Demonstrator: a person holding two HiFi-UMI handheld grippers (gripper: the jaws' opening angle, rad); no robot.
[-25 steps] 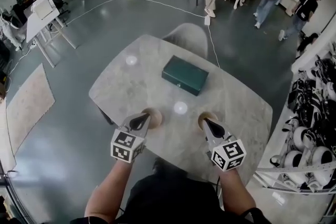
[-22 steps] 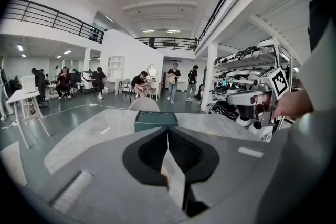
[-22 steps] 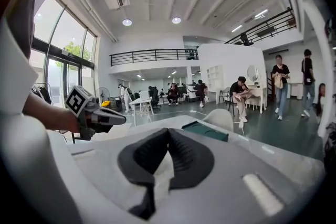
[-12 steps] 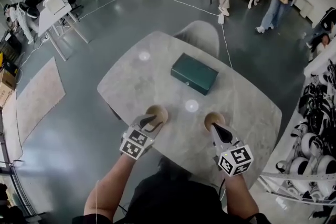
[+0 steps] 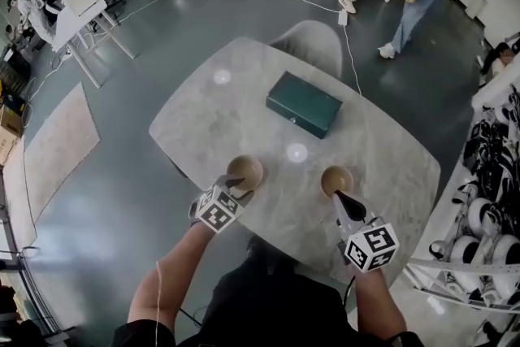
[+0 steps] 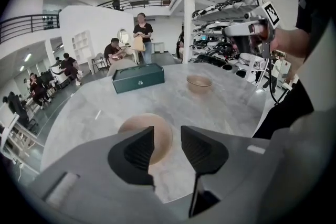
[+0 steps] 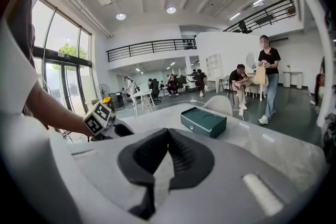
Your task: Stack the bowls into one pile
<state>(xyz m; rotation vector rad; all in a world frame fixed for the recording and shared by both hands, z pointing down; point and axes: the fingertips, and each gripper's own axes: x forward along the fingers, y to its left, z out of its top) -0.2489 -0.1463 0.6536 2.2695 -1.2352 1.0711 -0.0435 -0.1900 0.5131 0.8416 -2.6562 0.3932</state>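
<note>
Head view shows the right bowl (image 5: 336, 180); right gripper view hides it.

Right gripper (image 7: 167, 132), jaws closed together and empty, over the pale marble table (image 7: 273, 147). Farther off lies a green box (image 7: 203, 121); left gripper (image 7: 114, 127) at left; white chair (image 7: 219, 104) beyond the far edge.

Table (image 5: 236, 106), centre frame: marble-look, smooth, polished, w/ glare spots. Left bowl (image 5: 244, 171) & right bowl (image 5: 336, 180): tan, wood-look, matt. Box (image 5: 304, 103): dk green, satin. Left gripper (image 6: 167, 131): grey matt plastic, black ribbed pads (image 6: 137, 150).
</note>
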